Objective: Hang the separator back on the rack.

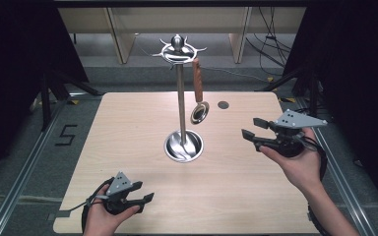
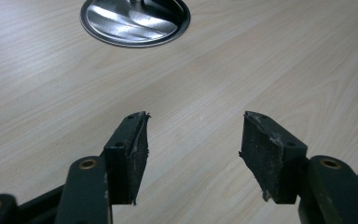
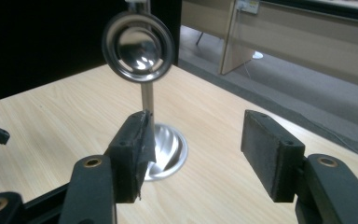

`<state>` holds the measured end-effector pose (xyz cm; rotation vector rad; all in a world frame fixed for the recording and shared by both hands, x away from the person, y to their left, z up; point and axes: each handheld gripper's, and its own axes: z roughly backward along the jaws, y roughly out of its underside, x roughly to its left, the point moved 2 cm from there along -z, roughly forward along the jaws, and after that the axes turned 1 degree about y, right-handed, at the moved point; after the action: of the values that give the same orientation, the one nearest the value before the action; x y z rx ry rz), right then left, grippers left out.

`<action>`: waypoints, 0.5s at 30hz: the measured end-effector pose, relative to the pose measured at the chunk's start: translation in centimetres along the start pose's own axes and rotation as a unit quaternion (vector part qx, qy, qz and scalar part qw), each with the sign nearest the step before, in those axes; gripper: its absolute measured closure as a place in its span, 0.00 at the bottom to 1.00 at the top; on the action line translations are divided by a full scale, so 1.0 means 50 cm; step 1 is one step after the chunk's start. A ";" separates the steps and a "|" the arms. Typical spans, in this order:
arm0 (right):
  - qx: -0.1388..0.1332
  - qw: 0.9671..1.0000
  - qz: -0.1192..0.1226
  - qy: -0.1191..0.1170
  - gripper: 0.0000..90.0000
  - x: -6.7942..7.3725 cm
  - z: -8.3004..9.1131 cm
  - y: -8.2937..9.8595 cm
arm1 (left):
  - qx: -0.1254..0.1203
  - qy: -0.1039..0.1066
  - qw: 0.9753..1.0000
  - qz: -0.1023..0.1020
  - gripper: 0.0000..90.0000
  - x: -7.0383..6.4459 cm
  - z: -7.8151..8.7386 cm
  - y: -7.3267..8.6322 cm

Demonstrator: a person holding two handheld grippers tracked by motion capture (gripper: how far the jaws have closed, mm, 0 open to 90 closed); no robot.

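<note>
A steel ladle with a brown wooden handle (image 1: 198,93) hangs from the top ring of the polished steel utensil stand (image 1: 181,105) at the middle of the pale wood counter (image 1: 128,128). Right tool (image 1: 252,129) is released and empty, right of the stand; left tool (image 1: 144,192) likewise, nearer the person. Judged light, rigid, bowl slippery; grip the wooden handle.

The high view looks forward and down over the whole desk (image 1: 128,147). The left gripper view sits low and close above the wood, facing the stand (image 2: 135,23) and its round base. The right gripper view faces the same stand (image 3: 168,154) from farther off, at ladle (image 3: 139,45) height.
</note>
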<state>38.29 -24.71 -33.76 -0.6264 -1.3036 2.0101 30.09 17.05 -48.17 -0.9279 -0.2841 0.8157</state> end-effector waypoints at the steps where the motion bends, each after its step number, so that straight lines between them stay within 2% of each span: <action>1: 0.000 1.000 0.000 0.000 0.48 0.000 0.000 0.000 | 0.000 0.000 1.000 0.000 0.45 0.000 0.000 0.000; 2: -0.005 1.000 -0.002 0.005 0.48 -0.004 0.001 0.007 | 0.001 0.001 1.000 -0.001 0.45 0.000 0.000 0.000; 3: 0.005 1.000 -0.010 0.008 0.48 -0.009 0.010 0.024 | -0.001 0.001 1.000 -0.001 0.45 0.001 0.000 0.000; 4: 0.005 1.000 -0.010 0.008 0.48 -0.009 0.010 0.024 | -0.001 0.001 1.000 -0.001 0.45 0.001 0.000 0.000; 5: -0.002 1.000 -0.015 0.015 0.48 -0.015 0.014 0.041 | 0.002 0.003 1.000 -0.001 0.45 0.001 0.000 0.000; 6: 0.005 1.000 -0.021 0.016 0.48 -0.017 0.019 0.050 | 0.002 0.004 1.000 0.000 0.45 0.001 -0.001 0.000; 7: 0.005 1.000 -0.021 0.016 0.48 -0.017 0.019 0.050 | 0.002 0.004 1.000 0.000 0.45 0.001 -0.001 0.000; 8: 0.013 0.999 -0.024 0.018 0.48 -0.023 0.025 0.071 | 0.006 0.003 1.000 -0.002 0.45 0.001 0.000 0.000; 11: 0.029 0.999 -0.030 0.023 0.47 -0.035 0.037 0.103 | 0.008 0.002 1.000 -0.001 0.45 0.001 -0.001 0.001; 12: 0.029 0.999 -0.030 0.023 0.47 -0.035 0.037 0.103 | 0.008 0.002 1.000 -0.001 0.45 0.001 -0.001 0.001; 13: 0.034 0.998 -0.037 0.028 0.47 -0.044 0.044 0.125 | 0.005 0.004 1.000 0.004 0.45 -0.001 -0.003 0.001; 15: 0.047 0.998 -0.040 0.032 0.47 -0.054 0.053 0.147 | 0.008 0.005 1.000 0.000 0.45 0.000 -0.005 0.002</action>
<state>36.35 -30.44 -39.37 -0.5812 -1.1721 1.9580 30.18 16.94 -48.38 -0.9160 -0.2691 0.8120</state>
